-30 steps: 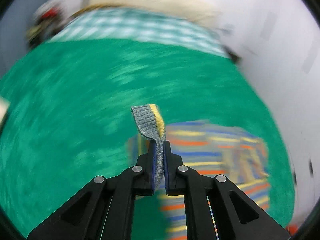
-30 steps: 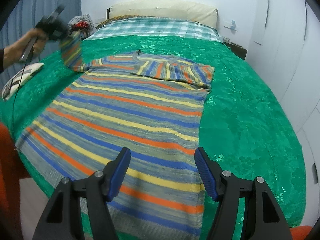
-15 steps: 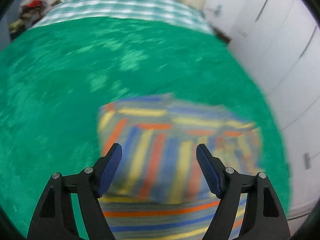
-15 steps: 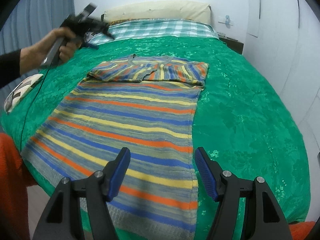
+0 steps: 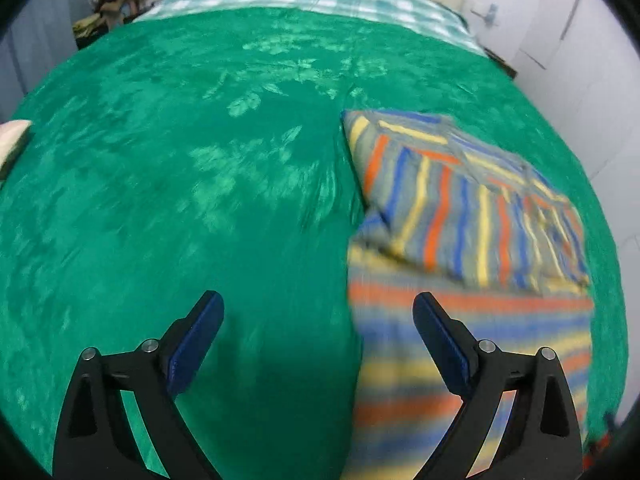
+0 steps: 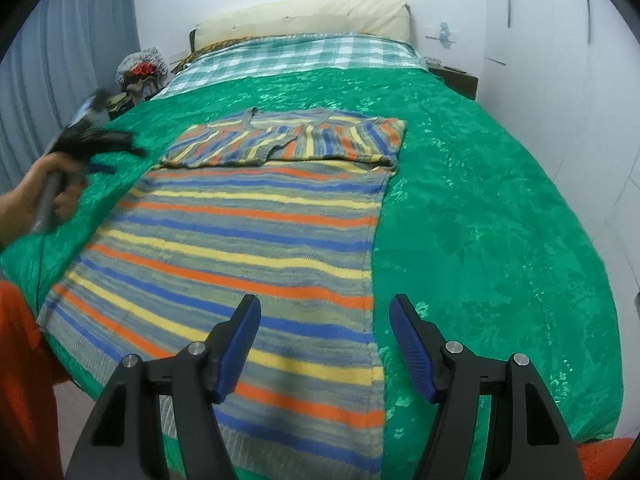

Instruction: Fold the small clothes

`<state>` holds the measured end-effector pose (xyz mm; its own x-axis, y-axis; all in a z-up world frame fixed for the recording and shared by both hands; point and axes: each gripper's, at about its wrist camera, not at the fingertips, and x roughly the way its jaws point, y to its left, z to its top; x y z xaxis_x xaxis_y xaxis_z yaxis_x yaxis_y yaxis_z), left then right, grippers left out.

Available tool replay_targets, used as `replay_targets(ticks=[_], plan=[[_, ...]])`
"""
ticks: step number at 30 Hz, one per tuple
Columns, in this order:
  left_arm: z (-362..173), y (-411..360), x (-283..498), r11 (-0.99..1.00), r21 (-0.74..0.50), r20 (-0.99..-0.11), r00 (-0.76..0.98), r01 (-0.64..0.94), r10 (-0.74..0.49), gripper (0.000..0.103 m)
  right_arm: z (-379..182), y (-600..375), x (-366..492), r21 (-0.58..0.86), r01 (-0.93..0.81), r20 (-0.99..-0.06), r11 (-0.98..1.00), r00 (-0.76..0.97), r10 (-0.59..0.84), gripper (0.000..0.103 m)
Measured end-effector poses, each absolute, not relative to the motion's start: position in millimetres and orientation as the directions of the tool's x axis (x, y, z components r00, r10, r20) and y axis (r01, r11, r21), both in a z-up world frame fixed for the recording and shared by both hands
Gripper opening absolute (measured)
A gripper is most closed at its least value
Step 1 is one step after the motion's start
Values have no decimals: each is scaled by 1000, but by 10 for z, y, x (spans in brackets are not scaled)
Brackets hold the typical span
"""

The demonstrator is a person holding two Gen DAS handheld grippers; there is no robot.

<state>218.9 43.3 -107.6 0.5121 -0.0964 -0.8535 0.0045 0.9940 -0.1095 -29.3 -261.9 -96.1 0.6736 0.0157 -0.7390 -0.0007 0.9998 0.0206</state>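
Observation:
A striped knit sweater (image 6: 256, 232) in grey, blue, yellow and orange lies flat on the green bedspread (image 6: 480, 208). Both sleeves (image 6: 288, 142) are folded across its chest at the far end. My right gripper (image 6: 324, 340) is open and empty above the sweater's near hem, by its right edge. My left gripper (image 5: 318, 340) is open and empty over the bedspread just left of the sweater (image 5: 460, 216). It also shows in the right wrist view (image 6: 96, 140), held in a hand at the sweater's left side.
A checked sheet (image 6: 296, 56) and cream pillow (image 6: 304, 20) lie at the head of the bed. A pile of things (image 6: 140, 72) sits at the far left. White walls stand to the right, grey curtains to the left. An orange cloth (image 6: 20, 360) is at the near left.
My left gripper let go of the left sleeve, which now lies folded over the chest, opened, and moved left off the sweater. My right gripper stayed open near the hem.

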Motion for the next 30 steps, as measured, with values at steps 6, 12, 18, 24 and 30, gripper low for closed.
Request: replay_targets(ticks=[6,12,18,24,30], plan=[[-1044,480,1380,1000,-9,-859,512,-11,-2,96,-925,-2647,-256,0,42,-730,999,683,-29,67],[-981,381,914,999,45,-848,528,-12,45,97,-884,-2572,-297,-37,58,-714,998,696,-67,70],[-1028,322,801,998,60,-853,519,-20,61,97,-872,-2598,-337,-66,74,-708,995,699,-99,70],[-996,308,731,997,75,-845,528,-32,81,97,-847,-2641,-388,-60,92,-703,994,703,-108,70],[-959,317,707,996,84,-838,538,-38,91,97,-829,-2639,-420,-67,92,-698,993,707,-113,70]])
